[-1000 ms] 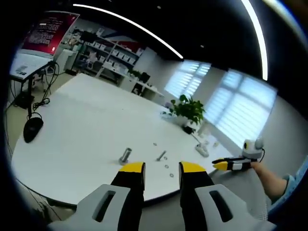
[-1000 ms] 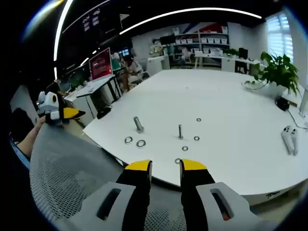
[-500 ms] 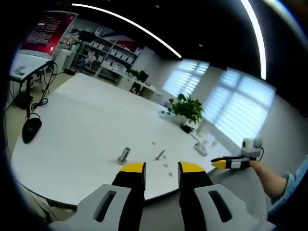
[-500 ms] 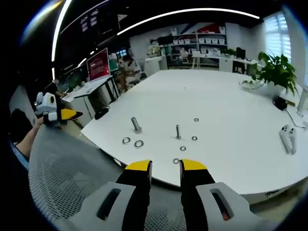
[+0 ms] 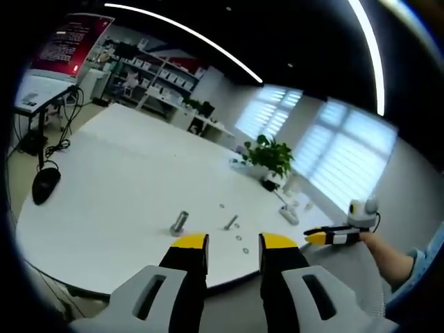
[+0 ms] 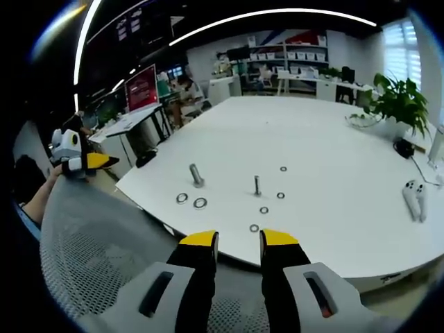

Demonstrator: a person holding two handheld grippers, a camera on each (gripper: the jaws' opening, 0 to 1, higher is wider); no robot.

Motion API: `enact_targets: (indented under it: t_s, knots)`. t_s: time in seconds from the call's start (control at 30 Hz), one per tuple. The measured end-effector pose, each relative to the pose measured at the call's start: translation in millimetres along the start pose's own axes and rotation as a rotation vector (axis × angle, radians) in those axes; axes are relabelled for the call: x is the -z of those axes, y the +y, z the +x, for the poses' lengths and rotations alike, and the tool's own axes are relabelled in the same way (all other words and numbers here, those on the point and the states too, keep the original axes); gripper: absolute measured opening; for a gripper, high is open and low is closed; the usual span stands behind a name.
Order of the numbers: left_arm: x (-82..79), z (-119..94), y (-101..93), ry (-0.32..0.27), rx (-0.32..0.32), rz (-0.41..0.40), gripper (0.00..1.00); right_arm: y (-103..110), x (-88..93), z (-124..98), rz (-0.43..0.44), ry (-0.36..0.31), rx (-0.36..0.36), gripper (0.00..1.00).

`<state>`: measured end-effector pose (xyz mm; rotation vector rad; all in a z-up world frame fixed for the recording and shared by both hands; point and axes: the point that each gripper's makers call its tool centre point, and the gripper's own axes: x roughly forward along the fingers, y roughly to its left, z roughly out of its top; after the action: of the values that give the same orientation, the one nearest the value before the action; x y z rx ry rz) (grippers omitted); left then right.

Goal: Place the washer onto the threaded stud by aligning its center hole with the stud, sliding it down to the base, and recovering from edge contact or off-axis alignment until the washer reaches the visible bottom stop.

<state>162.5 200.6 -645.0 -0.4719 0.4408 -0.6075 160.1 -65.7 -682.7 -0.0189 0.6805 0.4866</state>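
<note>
So far nothing is done: both the left claw (image 5: 233, 241) and right claw (image 6: 238, 238) hang part-open and empty off the tabletop (image 6: 333, 159) edge, washers (image 6: 200, 203) loose around the bare stud (image 6: 257, 185).

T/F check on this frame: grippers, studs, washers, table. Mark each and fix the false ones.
1. The right gripper holds a washer. False: its jaws are apart with nothing between them.
2. The thin threaded stud stands upright on the white table. True.
3. A washer already sits on the thin stud. False: the washers lie flat on the table around it.
4. The thicker bolt stands left of the thin stud in the right gripper view. True.
5. The left gripper is open and empty. True.
</note>
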Motion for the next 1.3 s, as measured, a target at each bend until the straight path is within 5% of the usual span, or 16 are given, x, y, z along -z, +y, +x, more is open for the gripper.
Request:
enact_targets:
  t_s: [1.3]
  knots:
    - [-2.9,-1.1,-1.2,-0.024,0.008,-0.008,0.27,-0.3,-1.4,-0.3,0.006,-0.012,0.005,0.26]
